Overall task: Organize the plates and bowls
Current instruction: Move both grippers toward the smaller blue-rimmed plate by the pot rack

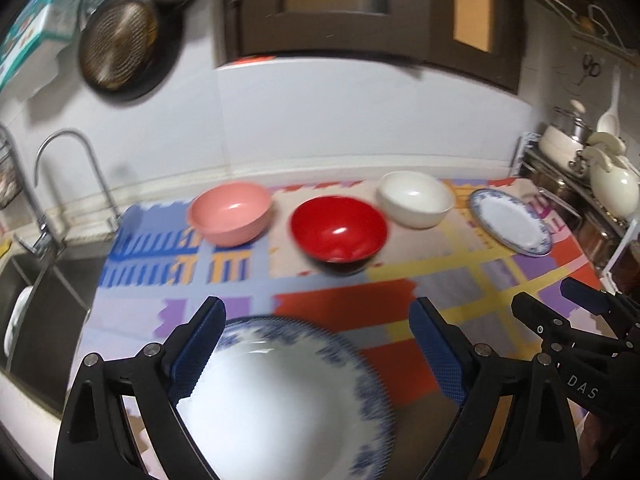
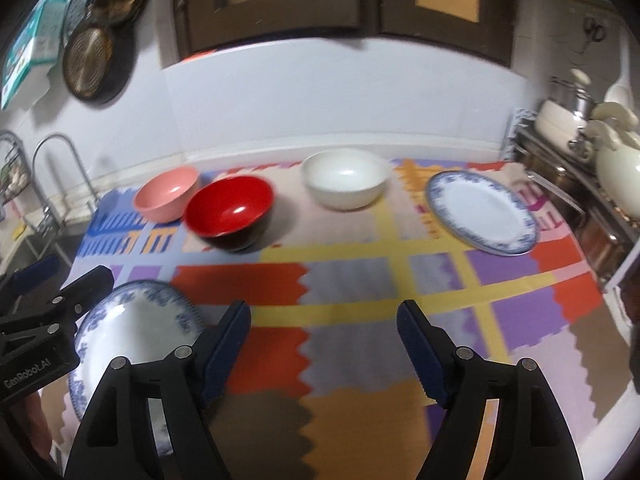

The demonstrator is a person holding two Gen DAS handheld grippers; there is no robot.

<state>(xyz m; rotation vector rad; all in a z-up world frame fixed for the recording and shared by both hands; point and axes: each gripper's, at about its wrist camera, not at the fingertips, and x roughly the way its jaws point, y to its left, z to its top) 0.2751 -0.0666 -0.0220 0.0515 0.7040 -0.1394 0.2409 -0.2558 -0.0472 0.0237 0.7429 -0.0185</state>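
A pink bowl point(image 1: 230, 212), a red bowl point(image 1: 339, 228) and a white bowl point(image 1: 416, 198) stand in a row at the back of the patterned mat. A blue-rimmed plate point(image 1: 510, 216) lies at the back right. A second blue-rimmed plate point(image 1: 288, 400) lies at the front left. My left gripper point(image 1: 318, 344) is open, hovering over this near plate. My right gripper point(image 2: 324, 344) is open and empty above the mat's front middle; the near plate point(image 2: 136, 332) is to its left. The right view also shows the pink bowl point(image 2: 168, 194), red bowl point(image 2: 230, 210), white bowl point(image 2: 344, 184) and far plate point(image 2: 482, 210).
A sink point(image 1: 36, 300) with a tap point(image 1: 68, 168) is at the left. A rack with pots and a cream kettle point(image 1: 612, 184) stands at the right. Pans point(image 1: 116, 44) hang on the wall. The colourful mat point(image 2: 360, 280) covers the counter.
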